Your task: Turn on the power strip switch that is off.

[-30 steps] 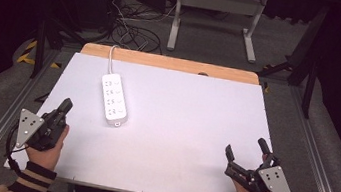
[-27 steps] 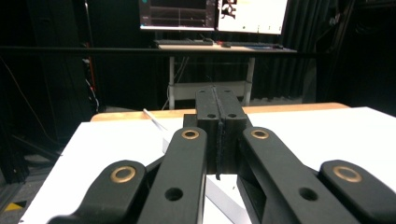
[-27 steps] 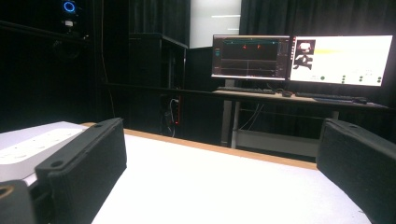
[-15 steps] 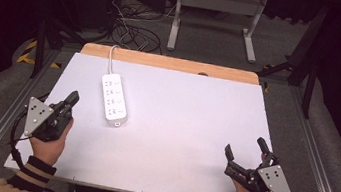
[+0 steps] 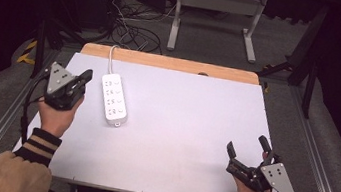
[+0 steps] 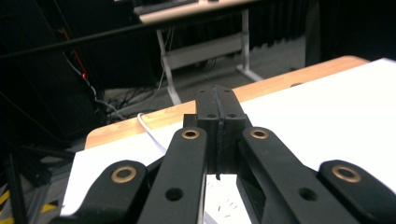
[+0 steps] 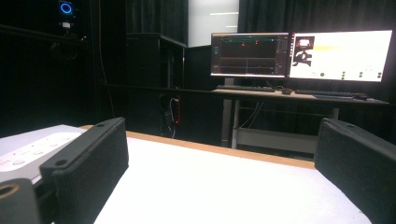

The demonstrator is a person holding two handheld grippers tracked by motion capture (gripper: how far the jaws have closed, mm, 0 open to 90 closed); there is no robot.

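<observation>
Now the left gripper (image 5: 84,77) is shut tight with nothing in it, just left of the white power strip (image 5: 113,100). That strip lies flat on the table's (image 5: 189,129) far left. It looks hard, smooth and light; grab its long sides. At the near right, the right gripper (image 5: 246,151) is wide open and empty.

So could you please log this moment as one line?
left gripper: shut, empty, beside power strip | right gripper: open, empty, near table edge

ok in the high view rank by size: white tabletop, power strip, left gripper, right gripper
1. white tabletop
2. power strip
3. left gripper and right gripper: alike in size, and the left sits higher, nearer the camera, so unranked
</observation>
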